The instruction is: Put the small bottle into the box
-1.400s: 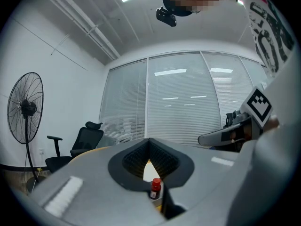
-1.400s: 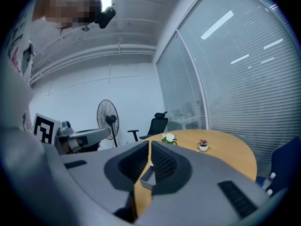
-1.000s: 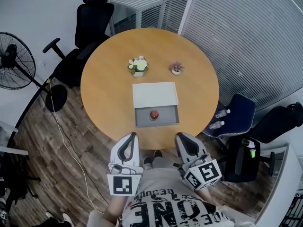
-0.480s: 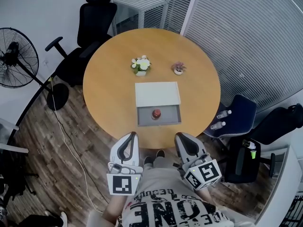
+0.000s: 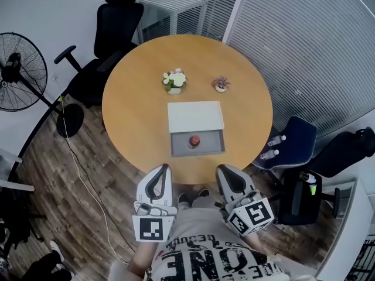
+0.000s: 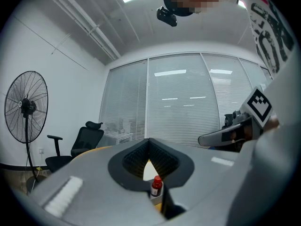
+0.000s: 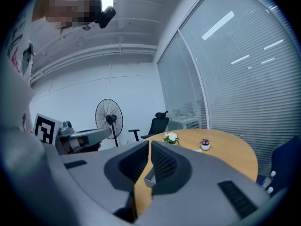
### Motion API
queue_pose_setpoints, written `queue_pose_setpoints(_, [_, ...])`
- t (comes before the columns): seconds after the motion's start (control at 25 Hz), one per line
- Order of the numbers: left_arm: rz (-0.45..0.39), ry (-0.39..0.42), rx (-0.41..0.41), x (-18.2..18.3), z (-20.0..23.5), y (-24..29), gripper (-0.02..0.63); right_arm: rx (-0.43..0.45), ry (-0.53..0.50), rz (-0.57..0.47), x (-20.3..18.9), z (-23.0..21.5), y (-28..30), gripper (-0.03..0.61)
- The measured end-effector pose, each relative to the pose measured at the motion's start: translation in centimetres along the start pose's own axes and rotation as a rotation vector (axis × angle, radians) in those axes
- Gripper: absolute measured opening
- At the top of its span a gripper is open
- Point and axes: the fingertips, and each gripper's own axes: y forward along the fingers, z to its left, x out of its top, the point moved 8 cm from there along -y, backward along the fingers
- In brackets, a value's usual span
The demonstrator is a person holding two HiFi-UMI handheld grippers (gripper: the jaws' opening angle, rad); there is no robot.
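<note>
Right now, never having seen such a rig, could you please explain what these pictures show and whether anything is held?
There is no robot: a person at a round table holds a left hand-held gripper and a right hand-held gripper. The head view looks down from a camera on the person's head; the other two views come from cameras riding on each gripper, looking along its jaws. On the table stand two small potted plants and a box with its grey compartment open; the small bottle, red-capped, stands inside it. Both pairs of jaws are together and hold nothing; the bottle seen past the left jaws is away on the table.
</note>
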Motion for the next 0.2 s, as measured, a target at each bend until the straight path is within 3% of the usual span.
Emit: queue_pose_setpoints(0.2, [0.019, -0.011, -0.005, -0.17, -0.08, 0.36, 0.011, -0.008, -0.001, 0.004, 0.00, -0.37, 0.00, 0.026])
